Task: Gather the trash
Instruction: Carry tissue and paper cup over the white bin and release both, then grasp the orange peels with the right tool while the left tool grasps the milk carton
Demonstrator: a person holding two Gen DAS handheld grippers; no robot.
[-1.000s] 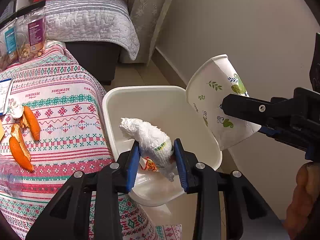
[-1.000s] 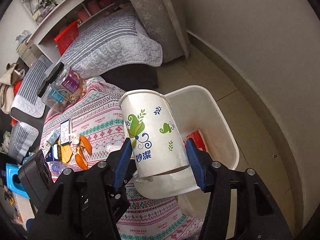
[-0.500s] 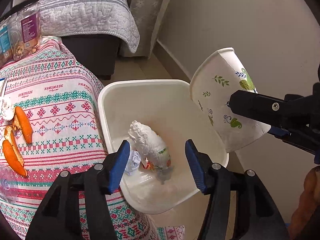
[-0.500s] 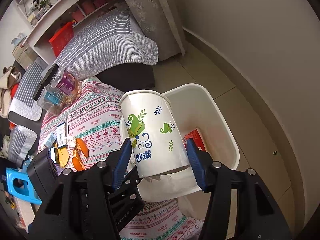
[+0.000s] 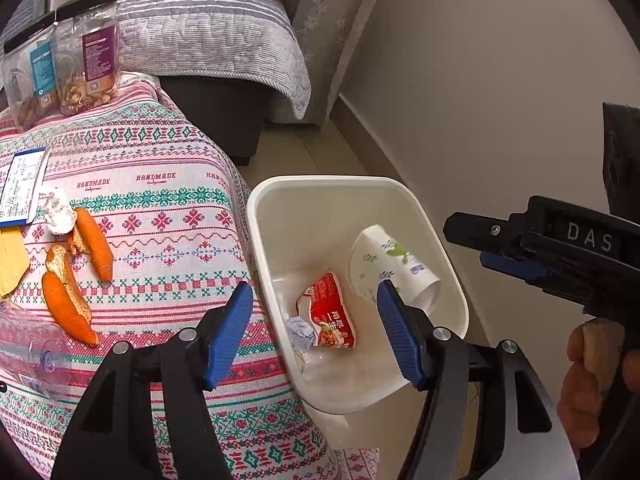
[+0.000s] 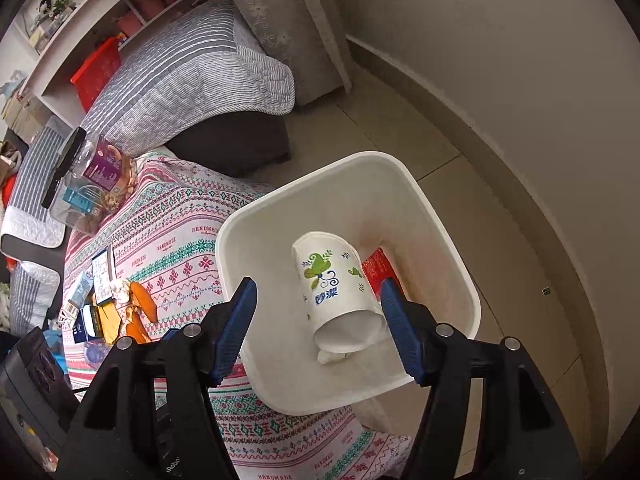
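Note:
A white bin (image 5: 256,240) (image 6: 468,272) stands beside the cloth-covered table. Inside it lie a leaf-printed paper cup (image 5: 390,268) (image 6: 338,292) on its side, a red snack wrapper (image 5: 330,312) (image 6: 378,270) and a crumpled tissue (image 5: 300,332). My left gripper (image 5: 316,332) is open and empty above the bin's near edge. My right gripper (image 6: 318,330) is open and empty above the bin; it shows in the left wrist view (image 5: 496,244) at the right. Orange peels (image 5: 76,272) (image 6: 138,312) and a tissue scrap (image 5: 58,212) lie on the table.
The patterned tablecloth (image 5: 156,200) (image 6: 176,236) also holds clear jars of nuts (image 5: 86,64) (image 6: 92,184), a paper label (image 5: 22,184), a yellow item (image 5: 10,264) and a plastic bottle (image 5: 28,356). A quilted bed (image 5: 208,36) stands behind. A wall (image 5: 480,80) is right of the bin.
The tissue bundle left my left gripper and fell into the bin. My right gripper opened and the paper cup dropped into the bin. Both grippers now stand open.

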